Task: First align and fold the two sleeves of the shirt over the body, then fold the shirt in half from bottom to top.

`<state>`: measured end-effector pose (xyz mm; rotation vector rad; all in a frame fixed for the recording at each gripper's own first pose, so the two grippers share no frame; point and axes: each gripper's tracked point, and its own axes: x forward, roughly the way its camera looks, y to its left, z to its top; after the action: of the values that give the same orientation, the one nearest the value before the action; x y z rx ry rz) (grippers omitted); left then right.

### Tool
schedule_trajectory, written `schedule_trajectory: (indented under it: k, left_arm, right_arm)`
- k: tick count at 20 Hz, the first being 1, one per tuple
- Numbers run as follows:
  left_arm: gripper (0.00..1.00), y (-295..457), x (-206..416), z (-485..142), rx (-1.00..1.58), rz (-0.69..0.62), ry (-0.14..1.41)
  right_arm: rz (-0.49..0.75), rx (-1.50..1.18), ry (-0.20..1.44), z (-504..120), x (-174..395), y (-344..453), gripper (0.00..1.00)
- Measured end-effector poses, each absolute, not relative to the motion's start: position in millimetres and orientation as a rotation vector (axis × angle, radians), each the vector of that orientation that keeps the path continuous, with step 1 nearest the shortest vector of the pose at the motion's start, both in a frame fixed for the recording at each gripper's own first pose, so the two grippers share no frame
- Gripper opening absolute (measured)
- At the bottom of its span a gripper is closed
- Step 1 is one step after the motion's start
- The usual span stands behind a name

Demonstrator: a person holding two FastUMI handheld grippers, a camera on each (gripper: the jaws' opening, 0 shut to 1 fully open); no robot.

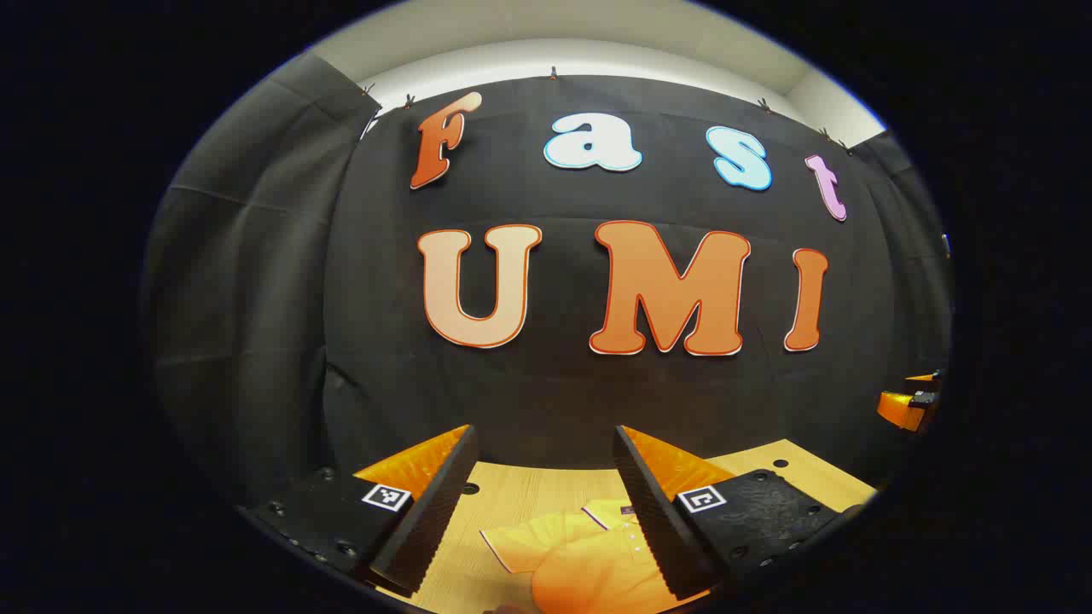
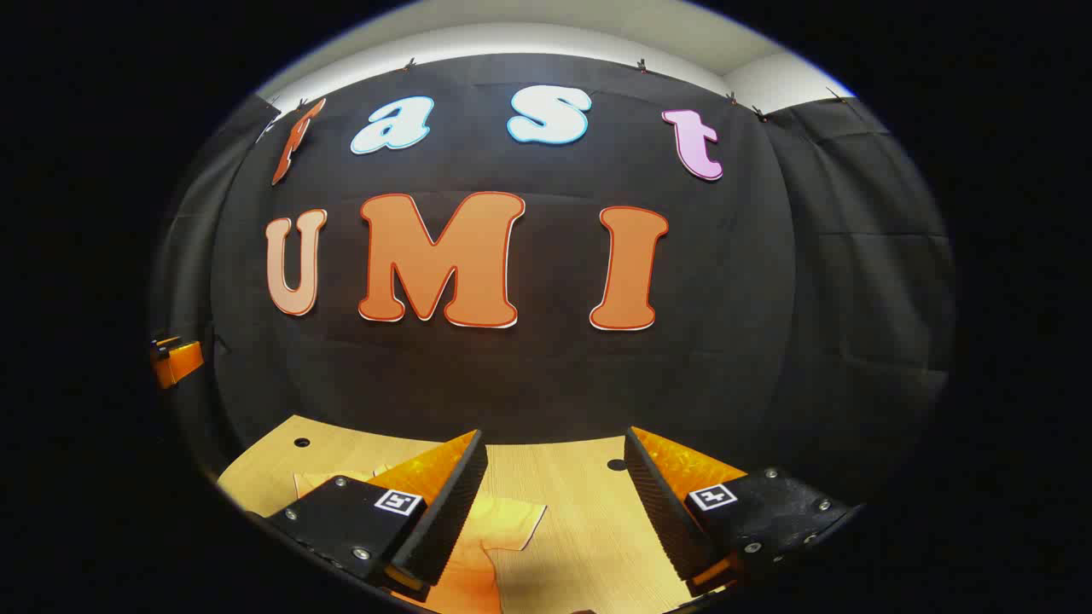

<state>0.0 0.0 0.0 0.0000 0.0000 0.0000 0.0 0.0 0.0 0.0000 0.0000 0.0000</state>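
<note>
Ana: Both grippers, left (image 1: 542, 503) and right (image 2: 554, 507), hover with jaws wide, holding nothing, above the wooden table (image 2: 580, 512).

Ben: Where is the shirt (image 1: 589, 554)?

Ana: Flat on the table under them. It looks soft, light and floppy, best pinched at a sleeve edge.

Ben: Any difference between views?

Ana: Left gripper view shows the collar (image 1: 610, 514); right gripper view shows a sleeve (image 2: 508, 522).

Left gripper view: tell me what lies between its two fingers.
Between the open left gripper fingers lie bare wooden table and, nearer the camera, the yellow shirt, not gripped.
</note>
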Motion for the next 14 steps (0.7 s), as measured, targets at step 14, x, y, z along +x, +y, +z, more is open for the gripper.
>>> schedule_trajectory:
  k: [14]
  left_arm:
    - [0.98,3.7,16.1,-7.6,0.009,0.018,0.014]
  right_arm:
    - [0.003,0.002,0.009,-4.8,10.6,3.7,0.98]
